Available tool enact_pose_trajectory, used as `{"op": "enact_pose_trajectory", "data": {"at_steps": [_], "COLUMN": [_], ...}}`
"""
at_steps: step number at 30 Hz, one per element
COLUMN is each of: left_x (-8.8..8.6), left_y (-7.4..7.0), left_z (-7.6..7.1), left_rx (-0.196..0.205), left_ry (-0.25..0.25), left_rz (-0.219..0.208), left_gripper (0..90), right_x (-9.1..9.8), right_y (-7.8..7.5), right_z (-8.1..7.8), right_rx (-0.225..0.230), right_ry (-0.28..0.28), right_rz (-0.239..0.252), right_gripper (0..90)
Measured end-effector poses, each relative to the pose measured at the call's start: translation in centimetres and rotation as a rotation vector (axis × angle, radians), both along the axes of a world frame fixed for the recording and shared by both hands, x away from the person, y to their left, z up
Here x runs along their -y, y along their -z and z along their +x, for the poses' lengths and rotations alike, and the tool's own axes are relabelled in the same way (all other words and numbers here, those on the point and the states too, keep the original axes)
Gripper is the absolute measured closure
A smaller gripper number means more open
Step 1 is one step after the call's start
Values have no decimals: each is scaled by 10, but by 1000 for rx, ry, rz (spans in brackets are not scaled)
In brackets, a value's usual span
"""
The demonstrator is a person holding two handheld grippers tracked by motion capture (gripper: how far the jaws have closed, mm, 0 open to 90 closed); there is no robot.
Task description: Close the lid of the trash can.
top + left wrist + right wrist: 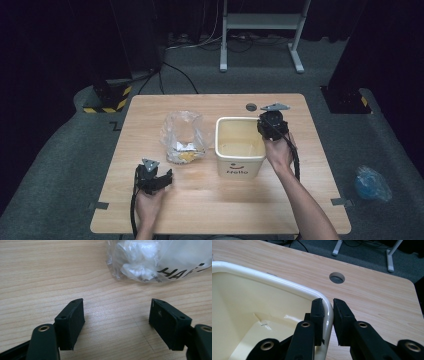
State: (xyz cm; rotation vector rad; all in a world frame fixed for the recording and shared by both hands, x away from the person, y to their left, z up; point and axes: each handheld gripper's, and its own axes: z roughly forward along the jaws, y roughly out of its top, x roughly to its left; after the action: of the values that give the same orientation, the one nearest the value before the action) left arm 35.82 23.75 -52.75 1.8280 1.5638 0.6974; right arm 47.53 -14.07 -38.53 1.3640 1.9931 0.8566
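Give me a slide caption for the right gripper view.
Right gripper shut on the rim of the cream bin, one jaw inside and one outside, on a wooden table.

A light wooden table (220, 205) carries two things — a cream bin (240, 147) near centre and a crumpled clear plastic bag (183, 137) just beside it at nine o'clock — with a round cable hole (251, 107) at twelve o'clock.
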Motion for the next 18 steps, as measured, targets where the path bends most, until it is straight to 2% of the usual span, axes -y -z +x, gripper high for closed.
{"op": "enact_pose_trajectory", "data": {"at_steps": [14, 18], "left_x": [0, 0], "left_y": [0, 0], "left_z": [0, 0], "left_rx": [0, 0], "left_ry": [0, 0], "left_rz": [0, -1], "left_gripper": [284, 284], "right_x": [-1, 0], "right_y": [1, 0], "right_z": [1, 1], "right_rx": [1, 3], "right_ry": [-7, -7], "right_rz": [1, 10], "right_gripper": [738, 695]}}
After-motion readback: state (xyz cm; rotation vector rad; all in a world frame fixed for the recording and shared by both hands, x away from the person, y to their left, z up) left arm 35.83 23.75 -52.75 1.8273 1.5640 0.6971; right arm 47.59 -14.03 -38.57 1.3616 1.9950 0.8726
